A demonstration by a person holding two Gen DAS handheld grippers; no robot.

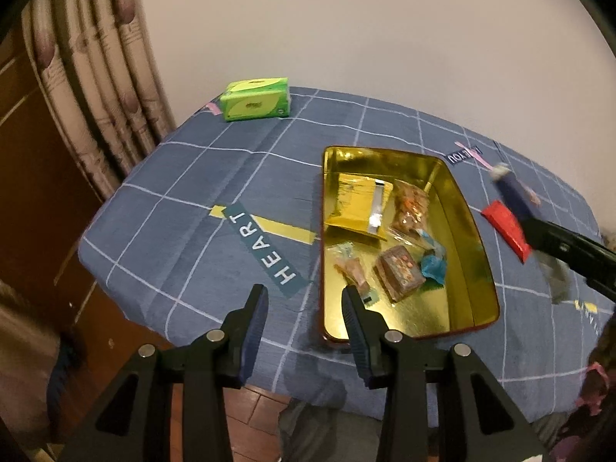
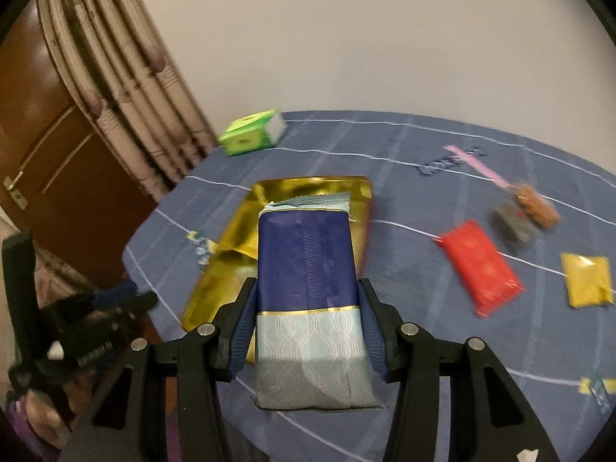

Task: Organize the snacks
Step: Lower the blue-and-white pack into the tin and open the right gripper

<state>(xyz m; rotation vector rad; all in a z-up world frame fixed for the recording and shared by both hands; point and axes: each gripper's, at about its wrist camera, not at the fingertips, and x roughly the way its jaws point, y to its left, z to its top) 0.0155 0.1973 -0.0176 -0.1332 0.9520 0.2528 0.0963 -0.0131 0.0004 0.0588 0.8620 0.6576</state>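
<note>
A blue-and-silver snack packet [image 2: 308, 300] is clamped by the right gripper [image 2: 308, 323] at frame centre, over the gold tin [image 2: 231, 254]; the left gripper [image 1: 304, 323] is held apart, empty.

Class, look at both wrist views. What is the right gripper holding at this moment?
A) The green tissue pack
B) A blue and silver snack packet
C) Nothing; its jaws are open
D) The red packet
B: in the right wrist view the right gripper has its jaws closed on the blue and silver snack packet, while the red packet lies on the table.
</note>
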